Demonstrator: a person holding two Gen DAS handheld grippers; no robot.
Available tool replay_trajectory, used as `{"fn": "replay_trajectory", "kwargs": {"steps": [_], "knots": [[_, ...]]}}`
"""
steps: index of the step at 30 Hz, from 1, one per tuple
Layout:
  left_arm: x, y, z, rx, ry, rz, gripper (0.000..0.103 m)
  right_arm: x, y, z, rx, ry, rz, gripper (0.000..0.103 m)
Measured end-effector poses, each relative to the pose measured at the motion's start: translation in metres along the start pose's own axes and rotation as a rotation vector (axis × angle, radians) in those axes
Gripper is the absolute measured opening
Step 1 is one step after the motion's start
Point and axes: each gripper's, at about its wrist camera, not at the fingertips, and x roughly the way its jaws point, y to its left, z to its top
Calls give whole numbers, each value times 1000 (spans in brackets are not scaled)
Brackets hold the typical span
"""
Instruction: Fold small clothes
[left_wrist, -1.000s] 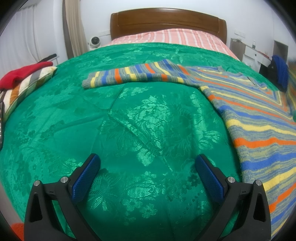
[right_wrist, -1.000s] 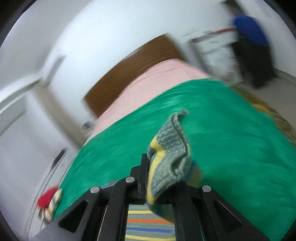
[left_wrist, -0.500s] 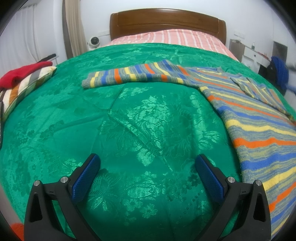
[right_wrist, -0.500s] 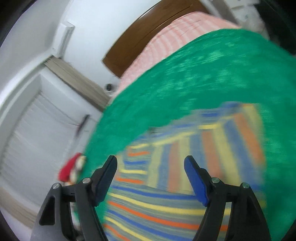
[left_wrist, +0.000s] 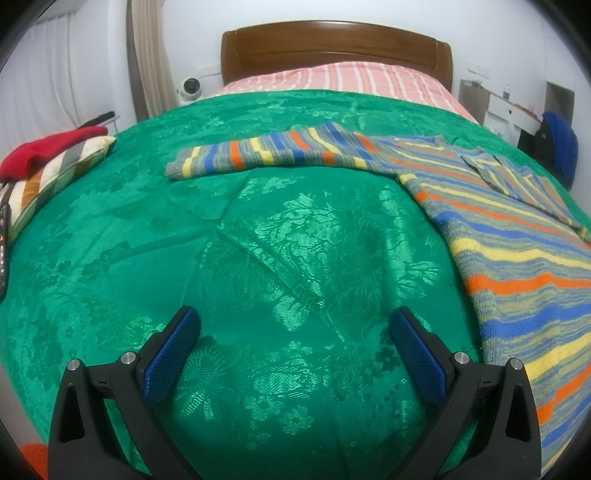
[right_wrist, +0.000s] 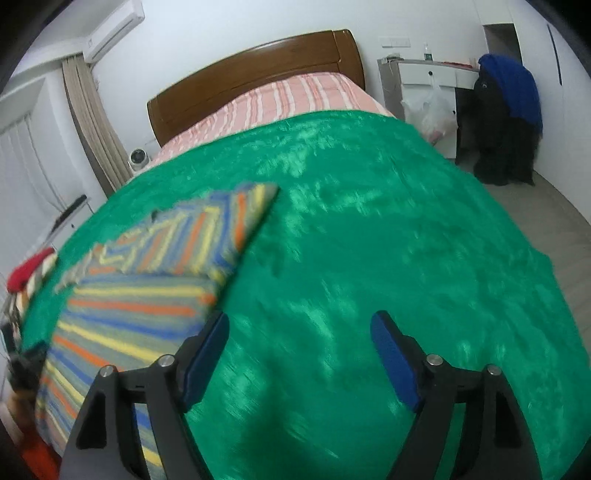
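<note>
A striped knit sweater (left_wrist: 517, 258) in blue, yellow, orange and grey lies flat on the green bedspread (left_wrist: 288, 266). Its left sleeve (left_wrist: 258, 155) stretches out to the left. Its right sleeve (left_wrist: 517, 181) lies folded across the body. My left gripper (left_wrist: 295, 343) is open and empty, low over bare bedspread left of the sweater. In the right wrist view the sweater (right_wrist: 140, 295) lies to the left, with the folded sleeve (right_wrist: 221, 218) on top. My right gripper (right_wrist: 299, 354) is open and empty, just right of the sweater's edge.
A striped pillow with a red cloth (left_wrist: 48, 155) lies at the bed's left edge. The wooden headboard (left_wrist: 332, 48) and pink striped sheet (left_wrist: 340, 77) are at the far end. A chair with blue clothing (right_wrist: 509, 118) and a white desk (right_wrist: 424, 74) stand beside the bed on the right.
My right gripper held the sleeve cuff a second ago, laid it over the sweater body, opened, and has moved right off the sweater. The left gripper has not moved.
</note>
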Motion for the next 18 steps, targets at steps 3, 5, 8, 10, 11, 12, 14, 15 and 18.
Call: {"fn": "replay_trajectory", "kwargs": {"steps": [3,5,8,10,11,12,14,15,18], "knots": [[-1,-1,-2,-1,-7,3,103,17,-16,-18,53,13,42,80],[-2,-1,-2,0,-9,5,103,17,-23,-17,102,-18,84,81],[-2,-2,-2,0,-9,6,103,17,-27,-18,112,-24,97,81],[-2,-2,-3,0,-9,7,103,17,-24,-19,106,-22,94,82],[-2,-2,-3,0,-9,7,103,18,-23,-19,103,-22,91,82],[-2,-2,-3,0,-9,6,103,19,-23,-19,100,-22,88,82],[-2,-2,-3,0,-9,6,103,20,-20,-20,92,-22,81,82],[-2,-2,-3,0,-9,7,103,20,-19,-20,89,-23,76,82],[-2,-2,-3,0,-9,6,103,21,-17,-21,82,-23,69,82]]}}
